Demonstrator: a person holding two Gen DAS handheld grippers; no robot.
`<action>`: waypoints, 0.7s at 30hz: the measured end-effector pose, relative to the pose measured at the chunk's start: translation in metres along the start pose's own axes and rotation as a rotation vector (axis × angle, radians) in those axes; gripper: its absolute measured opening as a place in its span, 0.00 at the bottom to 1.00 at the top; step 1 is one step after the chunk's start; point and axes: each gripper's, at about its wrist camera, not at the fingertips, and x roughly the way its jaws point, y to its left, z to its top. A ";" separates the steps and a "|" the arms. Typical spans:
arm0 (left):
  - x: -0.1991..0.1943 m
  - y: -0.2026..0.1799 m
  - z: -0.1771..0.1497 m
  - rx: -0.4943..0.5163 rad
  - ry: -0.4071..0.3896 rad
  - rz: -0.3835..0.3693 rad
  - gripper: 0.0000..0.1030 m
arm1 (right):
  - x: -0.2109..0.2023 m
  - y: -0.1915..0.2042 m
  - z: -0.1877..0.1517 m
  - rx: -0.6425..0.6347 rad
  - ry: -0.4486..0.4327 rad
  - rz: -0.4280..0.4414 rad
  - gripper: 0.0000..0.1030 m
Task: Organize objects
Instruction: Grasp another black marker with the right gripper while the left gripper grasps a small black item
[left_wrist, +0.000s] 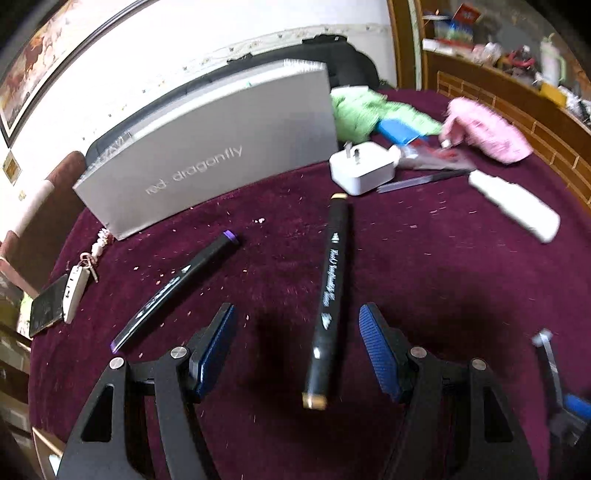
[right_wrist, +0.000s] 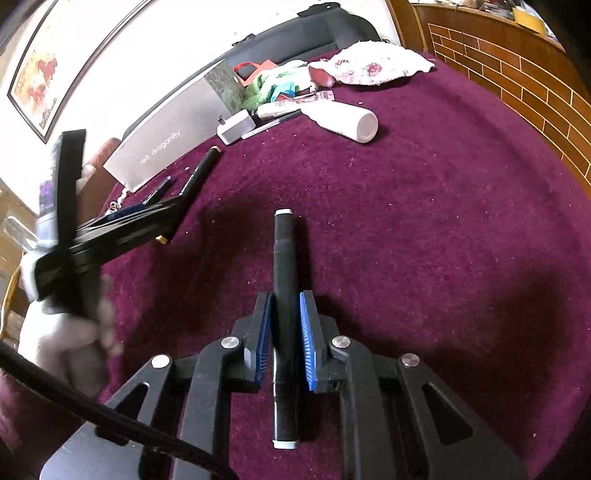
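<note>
Early stage, judging by the scatter: grey matte cardboard box (left_wrist: 207, 147) stands at the left rear of the maroon velvety desk (left_wrist: 424, 280), nothing grouped yet. Purple-capped black marker (left_wrist: 177, 288) lies loose. Left gripper (left_wrist: 297, 345) is open, blue ribbed fingers (left_wrist: 376, 347) straddling a gold-capped black marker (left_wrist: 328, 295) on the cloth. Right gripper (right_wrist: 284, 332) clamps a white-capped black marker (right_wrist: 283, 295). White glossy charger (left_wrist: 360, 166), white plastic bottle (left_wrist: 517, 205) remain.
</note>
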 end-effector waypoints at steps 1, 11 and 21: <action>0.002 0.002 0.002 -0.017 -0.009 -0.026 0.59 | 0.000 0.000 0.000 0.002 0.000 0.000 0.12; -0.031 0.007 -0.034 0.031 0.053 -0.168 0.11 | 0.000 -0.002 0.000 0.000 -0.011 0.002 0.12; -0.165 0.088 -0.124 -0.161 -0.091 -0.251 0.11 | 0.002 -0.004 -0.002 0.021 -0.007 0.086 0.12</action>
